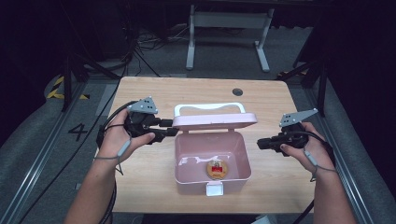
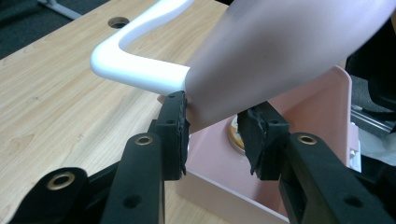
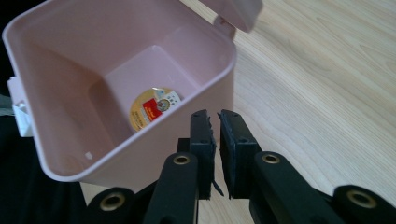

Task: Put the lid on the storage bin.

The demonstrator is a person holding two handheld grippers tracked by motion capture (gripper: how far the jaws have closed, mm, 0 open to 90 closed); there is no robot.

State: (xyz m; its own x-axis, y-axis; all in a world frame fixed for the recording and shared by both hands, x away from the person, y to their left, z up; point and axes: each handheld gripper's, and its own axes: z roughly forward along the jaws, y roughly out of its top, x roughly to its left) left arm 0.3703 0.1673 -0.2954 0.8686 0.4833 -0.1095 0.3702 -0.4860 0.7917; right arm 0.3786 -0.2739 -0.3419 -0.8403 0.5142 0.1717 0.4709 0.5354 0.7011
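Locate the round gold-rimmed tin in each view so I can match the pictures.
High view: the round tin lies on the floor of the pink box, toward its front wall.
Left gripper view: a sliver of it shows between the jaws, under the lid.
Right gripper view: left of centre, on the box floor.
Shared landmark: the pink box.

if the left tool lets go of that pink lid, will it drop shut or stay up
Likely drops: the pink lid leans over the open box with only the left tool at its edge. Looks like thin, stiff plastic, so probably light. The white handle adds some weight.
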